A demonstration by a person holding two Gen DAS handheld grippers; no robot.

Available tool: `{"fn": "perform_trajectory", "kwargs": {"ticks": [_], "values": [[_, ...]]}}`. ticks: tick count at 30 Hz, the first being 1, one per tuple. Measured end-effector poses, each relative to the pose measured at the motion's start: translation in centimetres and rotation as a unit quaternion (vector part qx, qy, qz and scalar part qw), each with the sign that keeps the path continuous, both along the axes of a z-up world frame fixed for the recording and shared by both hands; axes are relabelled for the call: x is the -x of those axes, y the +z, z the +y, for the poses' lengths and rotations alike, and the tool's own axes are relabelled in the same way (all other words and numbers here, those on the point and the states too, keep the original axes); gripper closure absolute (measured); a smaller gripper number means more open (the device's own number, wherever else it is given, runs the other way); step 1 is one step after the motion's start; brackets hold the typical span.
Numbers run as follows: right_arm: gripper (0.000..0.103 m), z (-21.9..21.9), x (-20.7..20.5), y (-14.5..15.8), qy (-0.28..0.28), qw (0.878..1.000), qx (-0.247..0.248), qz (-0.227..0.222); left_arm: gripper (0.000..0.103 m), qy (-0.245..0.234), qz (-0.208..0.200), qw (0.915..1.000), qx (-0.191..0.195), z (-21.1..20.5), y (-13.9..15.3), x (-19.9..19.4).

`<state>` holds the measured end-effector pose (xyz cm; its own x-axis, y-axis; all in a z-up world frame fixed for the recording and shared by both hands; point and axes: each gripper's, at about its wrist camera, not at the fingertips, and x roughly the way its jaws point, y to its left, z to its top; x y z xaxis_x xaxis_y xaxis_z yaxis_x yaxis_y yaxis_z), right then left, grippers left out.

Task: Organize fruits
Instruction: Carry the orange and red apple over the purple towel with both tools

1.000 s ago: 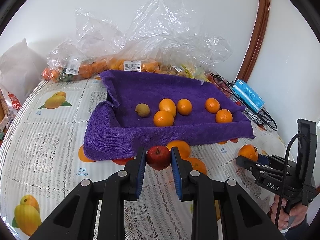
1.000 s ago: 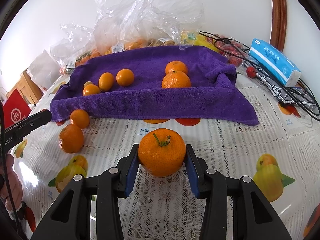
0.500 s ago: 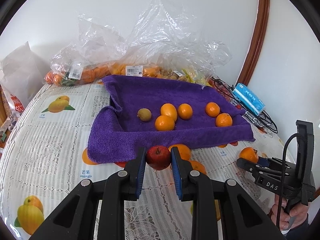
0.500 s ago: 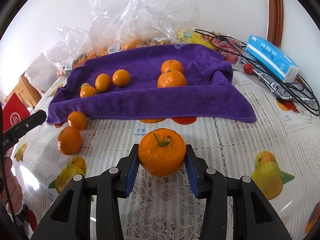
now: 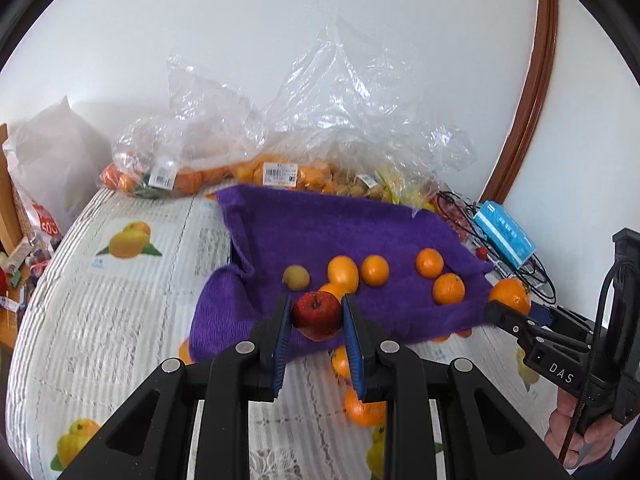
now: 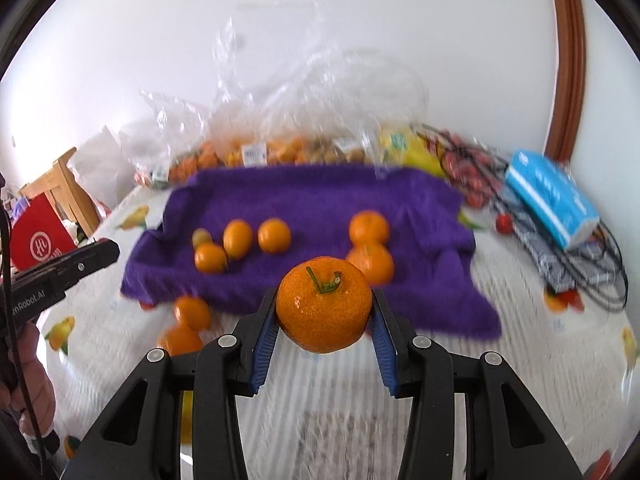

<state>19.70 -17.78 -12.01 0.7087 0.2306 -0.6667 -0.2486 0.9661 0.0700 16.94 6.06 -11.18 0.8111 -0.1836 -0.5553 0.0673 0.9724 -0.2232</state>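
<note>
White letters "DAS" read on the black right gripper [image 5: 510, 312] seen from the left wrist; part of "Robot.AI" legible on the left gripper [image 6: 108, 250] from the right. Barcode labels [image 5: 279, 173] too small to read. Held above the fruit-print tablecloth [image 5: 120, 320] near the purple towel [image 5: 320, 224]: a glossy red apple [image 5: 317, 314] pinched narrow in the left gripper, a pitted, green-stemmed mandarin [image 6: 323, 304] clamped in the right.
</note>
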Motion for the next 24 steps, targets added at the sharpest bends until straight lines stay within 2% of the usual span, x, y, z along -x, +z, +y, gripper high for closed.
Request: {"fn": "perform_trajectory", "kwargs": {"ticks": [6,14,19,22,24], "values": [[0.059,0.8,-2.8,1.4,0.008,1.0,-0.009,-0.017,0.079,0.008,0.003,0.9999,0.01,-0.3,0.8,-2.8],[0.059,1.9,-7.2,1.9,0.015,0.999,-0.023,-0.018,0.079,0.031,-0.003,0.9995,0.004,-1.0,1.0,-7.7],[0.059,1.6,-8.5,-0.6,0.016,0.999,-0.038,-0.004,0.079,0.054,0.007,0.9984,0.017,-0.5,-1.3,-9.1],[0.059,1.7,-9.0,-2.0,0.007,1.0,-0.006,0.01,0.079,0.059,0.021,0.9979,0.016,-0.3,-2.3,-9.5],[0.059,1.5,-9.2,-2.3,0.005,1.0,-0.008,0.012,0.079,0.06,0.022,0.9978,0.019,-0.2,-2.6,-9.5]]}}
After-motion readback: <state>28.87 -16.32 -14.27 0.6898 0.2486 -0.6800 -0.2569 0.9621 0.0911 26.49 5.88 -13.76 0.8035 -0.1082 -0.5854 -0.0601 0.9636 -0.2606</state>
